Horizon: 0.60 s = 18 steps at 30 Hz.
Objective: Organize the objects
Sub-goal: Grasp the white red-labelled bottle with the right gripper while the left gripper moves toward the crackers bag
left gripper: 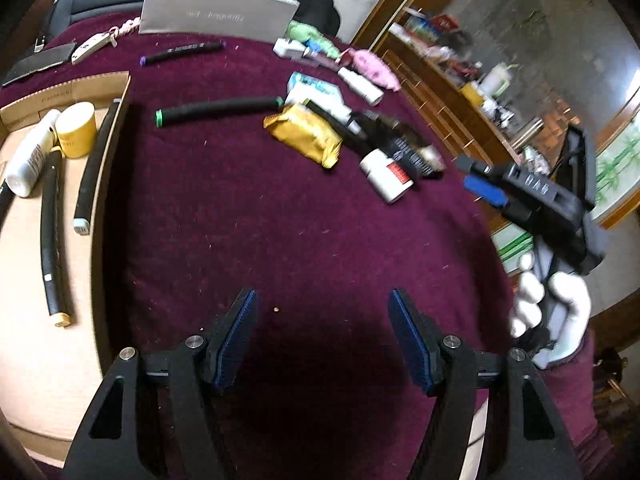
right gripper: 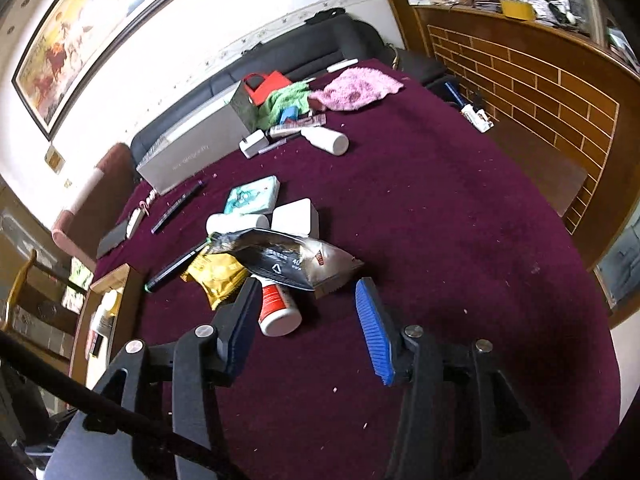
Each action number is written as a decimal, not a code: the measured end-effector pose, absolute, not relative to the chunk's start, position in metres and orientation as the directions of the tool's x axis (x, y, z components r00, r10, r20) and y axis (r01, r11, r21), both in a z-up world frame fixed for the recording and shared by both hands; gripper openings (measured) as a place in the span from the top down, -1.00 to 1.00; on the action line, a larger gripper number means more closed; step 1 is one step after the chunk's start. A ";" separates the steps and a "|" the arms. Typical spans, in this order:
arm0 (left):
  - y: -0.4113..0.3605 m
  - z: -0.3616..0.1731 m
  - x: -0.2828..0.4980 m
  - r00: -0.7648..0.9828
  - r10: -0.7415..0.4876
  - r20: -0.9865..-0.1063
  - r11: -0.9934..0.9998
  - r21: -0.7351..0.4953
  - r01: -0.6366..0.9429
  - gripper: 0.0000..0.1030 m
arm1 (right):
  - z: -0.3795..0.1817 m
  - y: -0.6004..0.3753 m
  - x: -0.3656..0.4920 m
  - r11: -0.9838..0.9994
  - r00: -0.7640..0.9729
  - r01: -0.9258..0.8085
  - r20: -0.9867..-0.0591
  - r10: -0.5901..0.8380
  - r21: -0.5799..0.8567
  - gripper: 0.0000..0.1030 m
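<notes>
My left gripper (left gripper: 325, 322) hangs open over bare maroon cloth (left gripper: 280, 220), with nothing between its blue pads. Ahead lies a pile: a yellow packet (left gripper: 306, 136), a black foil bag (left gripper: 404, 142) and a white bottle with a red label (left gripper: 386, 176). A green-capped black tube (left gripper: 218, 110) lies left of the pile. My right gripper (right gripper: 308, 320) is open, low over the table. The red-label bottle (right gripper: 278, 308) lies just past its left finger, and neither pad presses on it. The foil bag (right gripper: 288, 258) and yellow packet (right gripper: 218, 276) lie beyond. In the left wrist view, a white-gloved hand (left gripper: 560, 304) holds the right gripper (left gripper: 486, 182).
An open cardboard box (left gripper: 114, 92) at the left holds a white bottle (left gripper: 32, 154), a yellow cup (left gripper: 77, 130) and black tubes. A silver box (right gripper: 192, 152), a purple-capped pen (left gripper: 182, 53), cloths (right gripper: 356, 90) and small bottles lie farther back. A wooden counter (right gripper: 540, 92) stands to the right.
</notes>
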<state>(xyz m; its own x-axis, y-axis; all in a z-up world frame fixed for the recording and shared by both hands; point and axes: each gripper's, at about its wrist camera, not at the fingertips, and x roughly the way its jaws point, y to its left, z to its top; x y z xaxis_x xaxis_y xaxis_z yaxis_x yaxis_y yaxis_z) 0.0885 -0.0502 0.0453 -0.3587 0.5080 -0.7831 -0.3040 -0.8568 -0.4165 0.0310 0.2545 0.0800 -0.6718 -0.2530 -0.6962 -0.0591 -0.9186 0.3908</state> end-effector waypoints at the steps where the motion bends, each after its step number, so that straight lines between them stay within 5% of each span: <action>1: -0.046 0.041 0.088 -0.361 0.485 -0.797 -0.869 -0.392 -0.302 -0.19 | 0.078 0.254 0.028 -0.919 -0.669 -0.058 -0.698 -0.254 0.390 0.08; 9: -0.040 0.019 0.092 -0.383 0.397 -0.834 -0.904 -0.283 -0.320 -0.28 | 0.074 0.223 0.030 -0.889 -0.627 0.096 -0.667 -0.403 0.447 0.08; 18: -0.016 0.012 0.110 -0.428 0.380 -0.820 -0.888 -0.193 -0.417 -0.96 | 0.039 0.198 0.010 -0.957 -0.571 0.031 -0.781 -0.254 0.288 0.09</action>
<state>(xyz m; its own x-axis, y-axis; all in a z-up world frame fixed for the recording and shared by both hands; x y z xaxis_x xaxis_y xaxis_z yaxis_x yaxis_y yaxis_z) 0.1095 -0.0155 0.0118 -0.4284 0.3797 -0.8200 -0.4173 -0.8880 -0.1932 0.0097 0.1983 0.0395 -0.5708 -0.2537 -0.7809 0.0313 -0.9571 0.2880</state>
